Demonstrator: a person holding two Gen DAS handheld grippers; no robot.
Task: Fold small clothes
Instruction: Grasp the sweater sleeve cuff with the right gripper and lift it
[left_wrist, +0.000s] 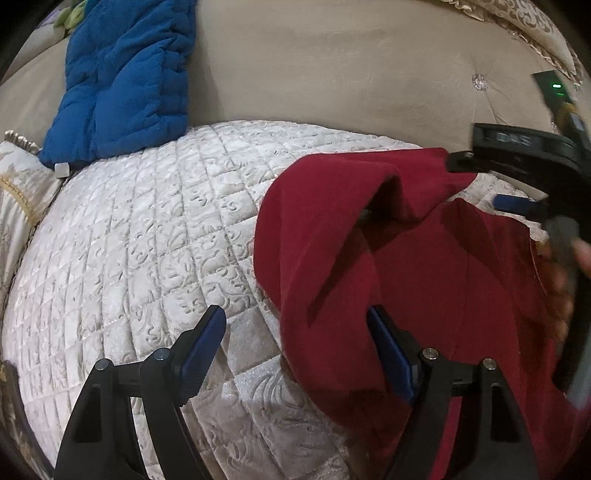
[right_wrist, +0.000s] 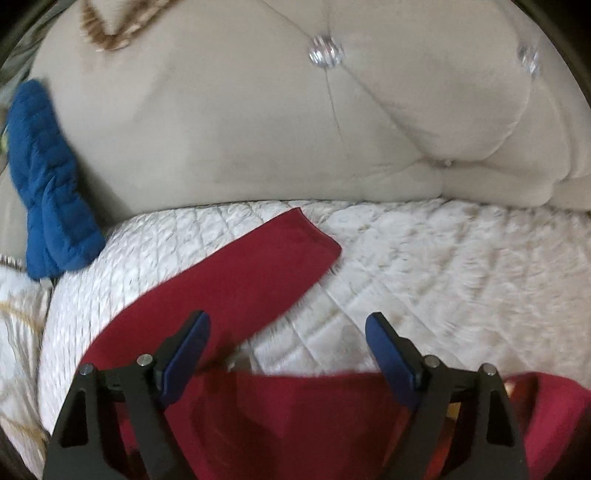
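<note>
A dark red garment (left_wrist: 424, 266) lies on the white quilted cover (left_wrist: 147, 240) of a sofa seat, with a sleeve folded over its body. My left gripper (left_wrist: 295, 317) is open, its right finger over the garment's left edge and its left finger over the quilt. The right gripper (left_wrist: 480, 181) shows at the garment's far right side, open. In the right wrist view the red garment (right_wrist: 295, 413) lies under my open right gripper (right_wrist: 286, 325), and one sleeve (right_wrist: 251, 273) stretches away to the upper left across the quilt (right_wrist: 443, 266).
A blue quilted cloth (left_wrist: 122, 74) hangs over the beige tufted sofa back (left_wrist: 332, 66) at the left; it also shows in the right wrist view (right_wrist: 48, 184). A gold-patterned cushion (left_wrist: 18, 206) sits at the left edge. Crystal buttons (right_wrist: 327, 51) stud the sofa back.
</note>
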